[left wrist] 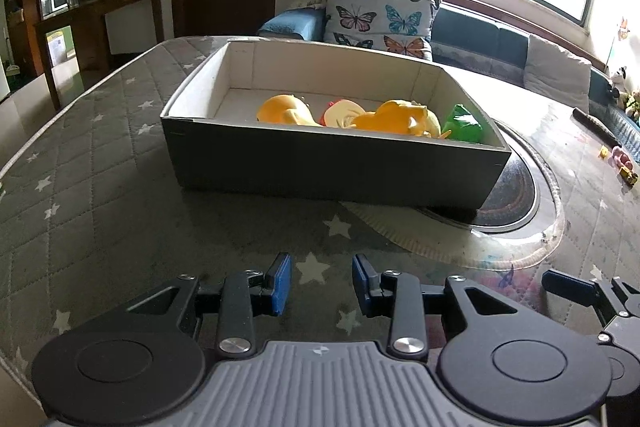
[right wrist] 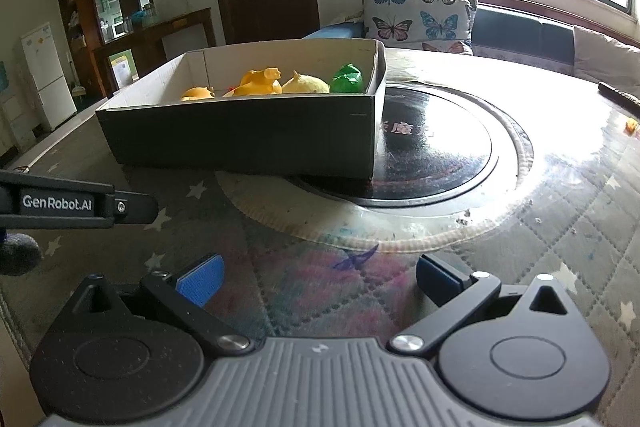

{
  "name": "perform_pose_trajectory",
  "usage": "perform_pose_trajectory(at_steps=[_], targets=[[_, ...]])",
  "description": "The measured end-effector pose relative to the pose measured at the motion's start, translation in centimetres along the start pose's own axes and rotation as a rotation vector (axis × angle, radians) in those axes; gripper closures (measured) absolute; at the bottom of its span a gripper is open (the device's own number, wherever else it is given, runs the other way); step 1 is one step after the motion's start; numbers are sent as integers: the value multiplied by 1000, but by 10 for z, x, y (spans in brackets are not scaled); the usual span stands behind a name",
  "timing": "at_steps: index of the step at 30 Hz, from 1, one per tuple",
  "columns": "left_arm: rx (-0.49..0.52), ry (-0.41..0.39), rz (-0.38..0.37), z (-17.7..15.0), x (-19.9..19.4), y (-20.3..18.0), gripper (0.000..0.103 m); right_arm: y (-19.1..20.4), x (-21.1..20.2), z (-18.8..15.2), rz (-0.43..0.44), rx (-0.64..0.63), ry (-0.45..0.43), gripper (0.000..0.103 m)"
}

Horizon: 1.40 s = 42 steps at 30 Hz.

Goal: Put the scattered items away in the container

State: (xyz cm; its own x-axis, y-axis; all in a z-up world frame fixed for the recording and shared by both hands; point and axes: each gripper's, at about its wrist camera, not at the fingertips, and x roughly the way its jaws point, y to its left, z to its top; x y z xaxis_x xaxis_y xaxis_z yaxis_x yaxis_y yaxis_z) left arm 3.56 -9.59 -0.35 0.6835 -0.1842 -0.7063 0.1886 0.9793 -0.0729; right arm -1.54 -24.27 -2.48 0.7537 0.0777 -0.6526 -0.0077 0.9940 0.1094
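Toys lie together inside the dark box (left wrist: 336,163) on the counter (left wrist: 92,187): orange pieces (left wrist: 390,119), a yellow one (right wrist: 306,85), and a green toy (left wrist: 462,125) at the box's window-side end. One corner of the box overlaps the round black plate (right wrist: 440,151) set in the counter. Near the counter edge, short of the box, the left gripper (left wrist: 322,285) has its blue-padded fingers (left wrist: 282,283) released and empty with a modest gap, while the right gripper (right wrist: 320,277) is spread wide, empty too.
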Motion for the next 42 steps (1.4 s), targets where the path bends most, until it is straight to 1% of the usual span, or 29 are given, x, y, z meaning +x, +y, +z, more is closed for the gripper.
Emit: perform_pose_trajectory(at_steps=[23, 33, 42], targets=[[11, 20, 24, 24, 22, 5, 67, 2, 26, 29, 21, -16, 32, 0], [37, 21, 36, 33, 28, 3, 68, 2, 35, 41, 26, -24, 44, 0], [52, 25, 31, 38, 34, 1, 68, 3, 41, 49, 26, -27, 55, 0]])
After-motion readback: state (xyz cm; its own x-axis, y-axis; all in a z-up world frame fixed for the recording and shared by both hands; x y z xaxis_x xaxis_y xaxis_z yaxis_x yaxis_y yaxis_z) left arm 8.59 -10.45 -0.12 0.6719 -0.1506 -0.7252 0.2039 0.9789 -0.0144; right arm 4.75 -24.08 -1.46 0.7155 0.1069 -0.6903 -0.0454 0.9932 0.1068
